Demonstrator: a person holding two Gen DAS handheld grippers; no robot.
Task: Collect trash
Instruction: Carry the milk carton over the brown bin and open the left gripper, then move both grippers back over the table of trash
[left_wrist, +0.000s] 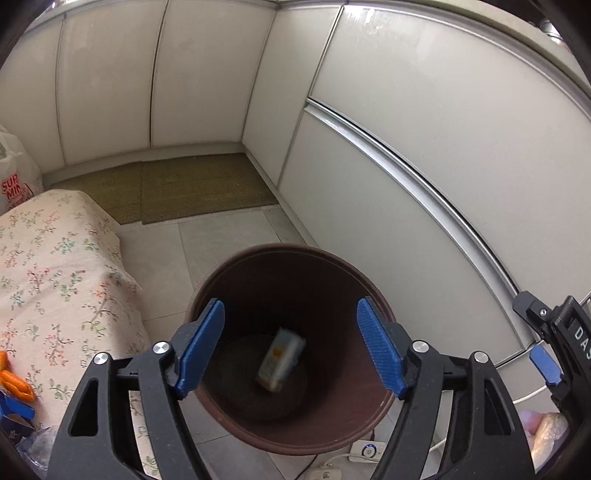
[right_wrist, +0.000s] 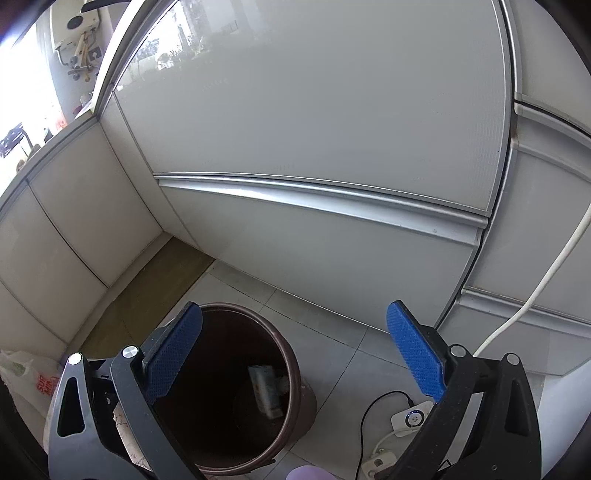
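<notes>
A round brown trash bin (left_wrist: 332, 435) stands on the tiled floor by the white cabinets. My left gripper (left_wrist: 291, 306) hangs open right over its mouth, blue pads wide apart and nothing between them. Inside the bin, a small white and yellow carton (left_wrist: 280, 360) shows blurred near the bottom. In the right wrist view the same bin (right_wrist: 299, 402) sits at lower left with the carton (right_wrist: 264, 387) lying inside. My right gripper (right_wrist: 295, 310) is open and holds nothing, to the right of the bin. Part of it shows at the left wrist view's right edge (left_wrist: 546, 332).
A surface under a floral cloth (left_wrist: 55, 288) lies left of the bin, with an orange object (left_wrist: 14, 384) on it. A plastic bag (left_wrist: 14, 177) and a woven mat (left_wrist: 199, 188) are farther back. A white charger (right_wrist: 410, 417) and cables (right_wrist: 546, 280) lie on the floor to the right.
</notes>
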